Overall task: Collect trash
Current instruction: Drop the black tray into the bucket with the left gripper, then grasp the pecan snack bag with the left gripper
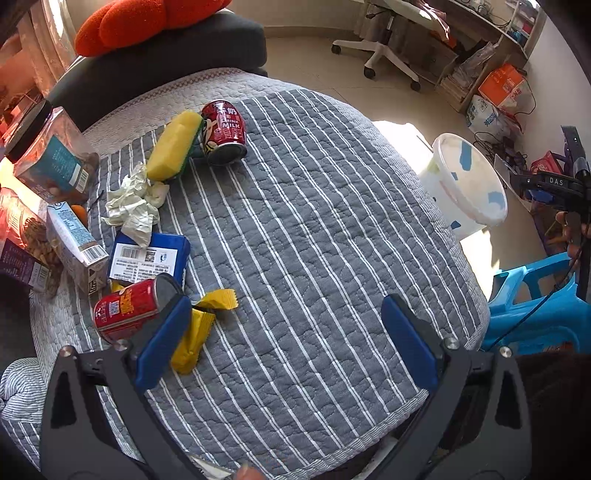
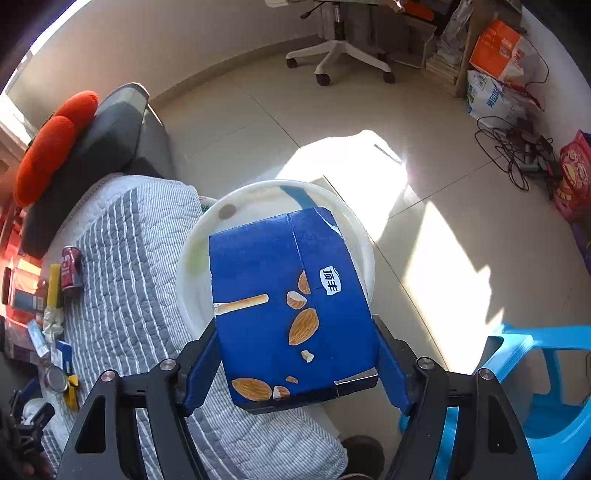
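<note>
At frame centre, the right gripper clamps a blue almond-snack box over the white bin; released off-centre, it could catch the rim. The left gripper gapes empty.

quilt: grey, white stripes | bucket: white, blue patches | box: deep blue, tan almond print, white label at its 1 o'clock | cans: red | sponge: yellow, green edge | wrappers: yellow | stool: bright blue | cushion: orange-red | finger pads: blue
</note>
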